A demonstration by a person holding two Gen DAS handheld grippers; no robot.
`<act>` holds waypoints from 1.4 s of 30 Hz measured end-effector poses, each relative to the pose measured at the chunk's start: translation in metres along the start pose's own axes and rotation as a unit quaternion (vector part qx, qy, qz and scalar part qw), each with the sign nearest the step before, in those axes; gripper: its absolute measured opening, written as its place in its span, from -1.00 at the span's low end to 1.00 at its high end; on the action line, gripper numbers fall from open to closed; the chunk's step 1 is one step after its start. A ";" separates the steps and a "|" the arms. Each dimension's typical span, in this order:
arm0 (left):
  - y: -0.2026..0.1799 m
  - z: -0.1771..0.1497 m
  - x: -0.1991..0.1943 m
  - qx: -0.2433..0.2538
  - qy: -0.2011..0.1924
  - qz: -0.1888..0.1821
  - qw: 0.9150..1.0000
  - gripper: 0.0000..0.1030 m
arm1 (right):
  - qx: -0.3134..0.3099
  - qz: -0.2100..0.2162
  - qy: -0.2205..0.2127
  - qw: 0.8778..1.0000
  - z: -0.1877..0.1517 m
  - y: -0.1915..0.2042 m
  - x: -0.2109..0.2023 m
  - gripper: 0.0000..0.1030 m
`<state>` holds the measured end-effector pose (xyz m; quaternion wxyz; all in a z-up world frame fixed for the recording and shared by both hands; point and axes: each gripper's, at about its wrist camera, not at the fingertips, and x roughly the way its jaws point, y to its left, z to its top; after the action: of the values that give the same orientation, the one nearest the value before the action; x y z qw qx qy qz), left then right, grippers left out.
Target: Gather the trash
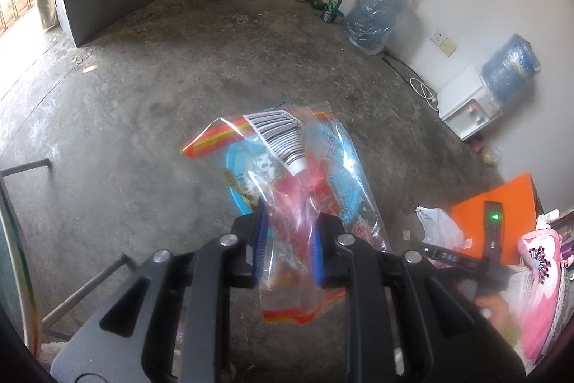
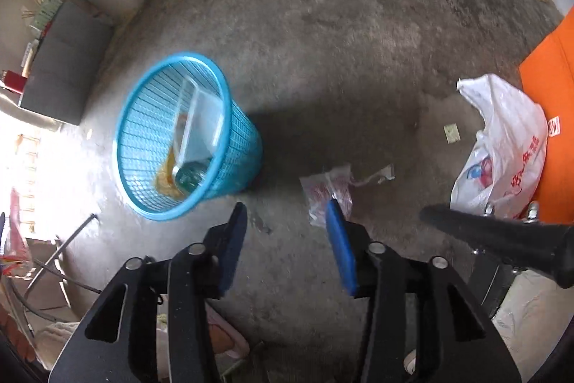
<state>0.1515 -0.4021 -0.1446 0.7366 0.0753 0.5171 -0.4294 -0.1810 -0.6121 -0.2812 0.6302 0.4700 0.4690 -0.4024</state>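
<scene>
Blue basket's (image 2: 172,135) contents in right view only.

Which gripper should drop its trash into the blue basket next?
Probably left. The left gripper already grips the clear plastic wrapper right above the blue mesh plastic basket; the right gripper is open and empty.

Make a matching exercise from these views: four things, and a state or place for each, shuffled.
Things:
1. clear wrapper
2. blue basket
3. white bag
4. crumpled wrapper

States:
A. lies on the floor ahead of the open right gripper
B. beside the orange sheet
C. pinched in the left gripper
D. holds trash already

Pairs: 1-C, 2-D, 3-B, 4-A
</scene>
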 end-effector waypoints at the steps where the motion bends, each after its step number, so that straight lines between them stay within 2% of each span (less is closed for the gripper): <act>1: 0.002 -0.002 0.003 0.000 0.002 -0.002 1.000 -0.64 | 0.002 -0.010 0.031 0.999 -0.003 -0.004 0.024 0.08; 3: 0.005 -0.004 0.008 -0.002 0.004 -0.005 1.000 -0.64 | 0.015 -0.023 0.089 0.996 -0.007 -0.011 0.070 0.17; 7: 0.016 -0.003 0.016 -0.007 0.007 -0.016 1.000 -0.64 | 0.059 -0.032 0.130 0.989 -0.013 -0.031 0.144 0.21; 12: 0.024 0.001 0.023 -0.006 0.010 -0.011 1.000 -0.64 | 0.082 -0.059 0.130 0.986 -0.005 -0.048 0.201 0.21; 19: 0.033 0.001 0.042 -0.016 0.030 -0.009 0.999 -0.64 | 0.068 -0.080 0.142 0.984 0.005 -0.047 0.249 0.21; 24: 0.036 0.001 0.052 -0.023 0.037 -0.005 0.999 -0.64 | 0.038 -0.119 0.136 0.983 -0.001 -0.036 0.260 0.18; 31: 0.037 0.001 0.059 -0.028 0.041 0.006 0.999 -0.64 | -0.004 -0.166 0.115 0.979 -0.013 -0.023 0.265 -0.61; 32: 0.036 0.001 0.059 -0.028 0.042 0.008 0.999 -0.64 | -0.013 -0.175 0.113 0.978 -0.014 -0.021 0.265 -0.79; 35: 0.034 0.000 0.062 -0.027 0.044 0.011 0.999 -0.64 | -0.028 -0.189 0.107 0.976 -0.018 -0.016 0.263 -0.85; 38: 0.031 0.000 0.061 -0.024 0.042 0.015 0.999 -0.64 | -0.016 -0.190 0.095 0.977 -0.022 -0.015 0.253 -0.93; 42: 0.032 0.002 0.062 -0.032 0.040 0.016 0.999 -0.64 | 0.007 -0.176 0.055 0.983 -0.025 -0.013 0.215 -0.94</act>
<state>0.1815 -0.4179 -0.2051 0.7242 0.0764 0.5583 -0.3975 -0.1483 -0.6051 -0.4954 0.5195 0.4057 0.5753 -0.4843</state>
